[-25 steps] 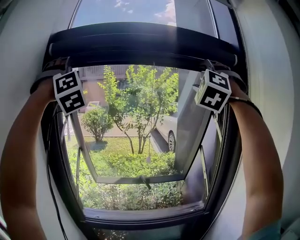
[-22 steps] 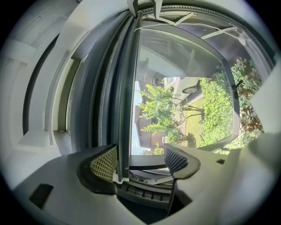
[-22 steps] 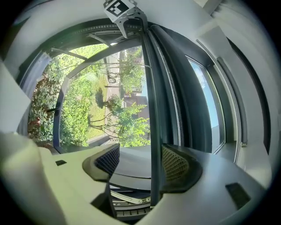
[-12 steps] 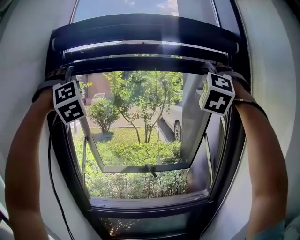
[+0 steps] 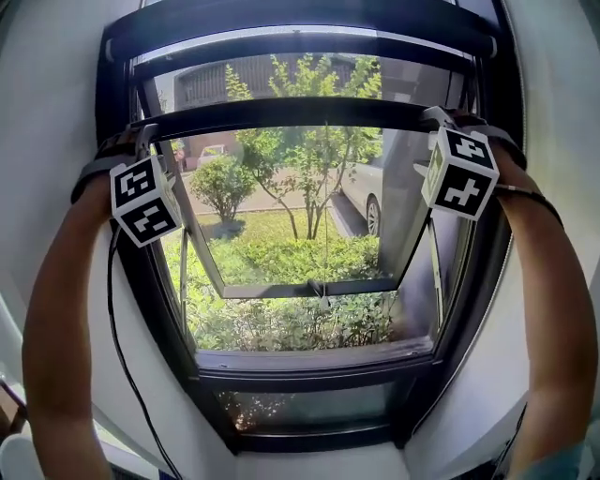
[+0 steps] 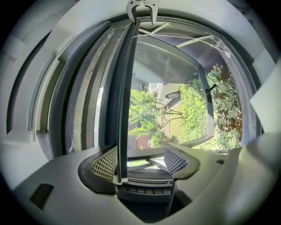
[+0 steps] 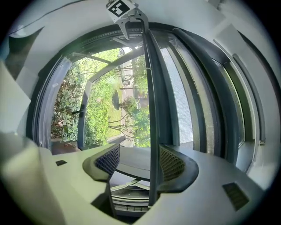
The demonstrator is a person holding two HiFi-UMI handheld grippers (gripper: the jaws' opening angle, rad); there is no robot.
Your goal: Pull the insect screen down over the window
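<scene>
The insect screen's dark pull bar (image 5: 291,112) runs across the window, with a strip of grey mesh (image 5: 281,80) showing above it up to the black cassette (image 5: 300,14). My left gripper (image 5: 131,150) sits at the bar's left end and my right gripper (image 5: 450,127) at its right end. In the left gripper view the bar (image 6: 125,96) lies against the left pad, and the gripper (image 6: 140,160) is open. In the right gripper view the bar (image 7: 153,96) rests against the right pad of the open gripper (image 7: 139,160). Mesh (image 7: 182,101) shows beside the bar.
Behind the screen track, the glass sash (image 5: 309,288) is tilted open outward over a garden with trees and a parked car (image 5: 366,192). The dark lower window frame (image 5: 309,370) lies below. A black cable (image 5: 122,347) hangs from my left gripper along the left jamb.
Both grippers have moved down with the pull bar. The bar has left the cassette and a band of mesh now shows above it.
</scene>
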